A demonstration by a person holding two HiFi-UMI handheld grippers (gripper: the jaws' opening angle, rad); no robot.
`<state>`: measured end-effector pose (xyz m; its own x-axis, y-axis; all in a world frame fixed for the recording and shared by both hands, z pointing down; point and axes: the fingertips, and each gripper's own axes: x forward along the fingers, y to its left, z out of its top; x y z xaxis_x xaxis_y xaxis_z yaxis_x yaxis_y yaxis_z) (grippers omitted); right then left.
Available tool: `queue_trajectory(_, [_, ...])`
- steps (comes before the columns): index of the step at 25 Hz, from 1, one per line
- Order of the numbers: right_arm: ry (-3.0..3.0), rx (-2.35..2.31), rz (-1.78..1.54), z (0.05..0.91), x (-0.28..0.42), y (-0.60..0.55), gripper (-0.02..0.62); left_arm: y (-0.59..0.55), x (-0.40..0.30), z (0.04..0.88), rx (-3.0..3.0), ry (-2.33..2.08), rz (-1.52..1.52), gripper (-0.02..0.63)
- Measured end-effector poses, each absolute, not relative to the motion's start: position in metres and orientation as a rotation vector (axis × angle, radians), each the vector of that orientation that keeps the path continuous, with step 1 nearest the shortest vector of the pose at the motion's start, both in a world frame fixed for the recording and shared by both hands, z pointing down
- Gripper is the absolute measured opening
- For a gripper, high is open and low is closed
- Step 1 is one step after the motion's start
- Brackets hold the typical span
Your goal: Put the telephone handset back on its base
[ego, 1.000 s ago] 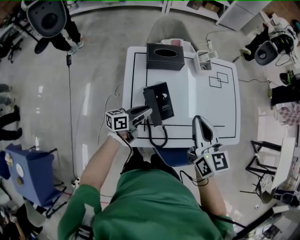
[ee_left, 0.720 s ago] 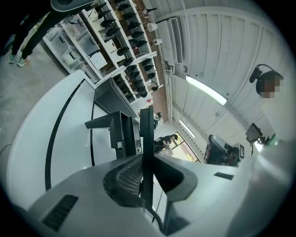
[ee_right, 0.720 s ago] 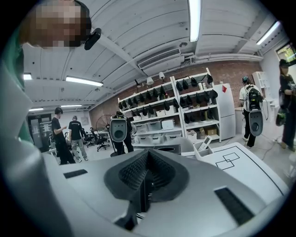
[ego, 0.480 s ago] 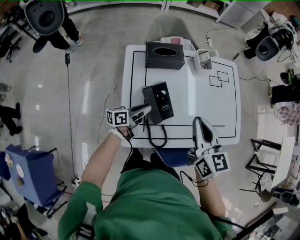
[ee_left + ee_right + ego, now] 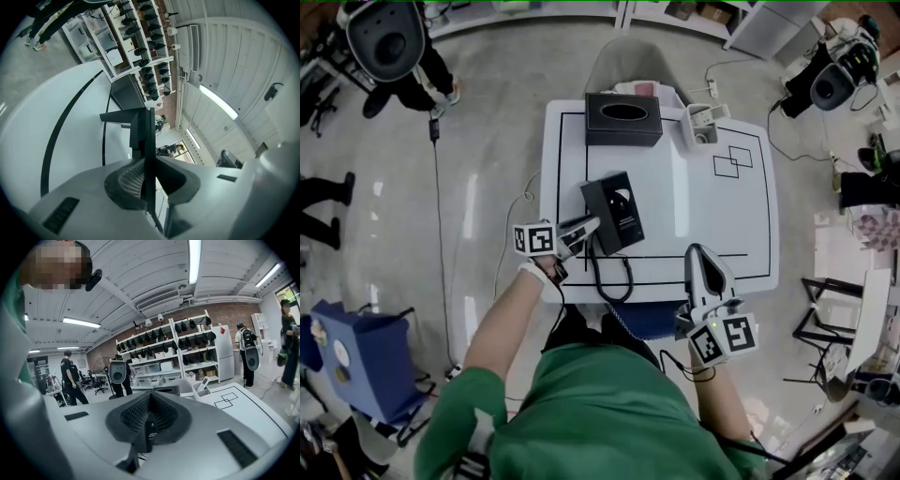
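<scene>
Near the tabletop's [image 5: 717, 220] front left edge, the left claw [image 5: 592, 226] grips the handset [image 5: 593, 200] beside the base [image 5: 626, 214], apparently not yet seated or released; the right claw [image 5: 699, 255] is closed, empty.

The left gripper [image 5: 585, 228], clamped on the slim black telephone handset [image 5: 598, 220], has edged slightly closer to the black telephone base [image 5: 628, 211]. A bystander's dark-clad legs [image 5: 323, 197] have moved along the floor.

A workshop or lab is shown: shelves [image 5: 187, 352] full of gear are lined along a brick wall [image 5: 225, 315], and a white table [image 5: 712, 225] is marked with black lines.
</scene>
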<state>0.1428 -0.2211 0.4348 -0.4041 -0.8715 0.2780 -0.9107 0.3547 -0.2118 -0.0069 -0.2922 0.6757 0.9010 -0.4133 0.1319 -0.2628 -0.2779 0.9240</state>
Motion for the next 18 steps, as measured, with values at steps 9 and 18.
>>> queue_trajectory(9, [-2.494,1.641,0.509,0.437,0.141,-0.213,0.021,-0.294,-0.006,0.685,1.813,-0.499,-0.15,0.084])
queue_trajectory(18, [-2.518,1.629,0.503,0.433,0.135,-0.208,0.021,-0.294,-0.01,0.691,1.749,-0.64,-0.054,0.143])
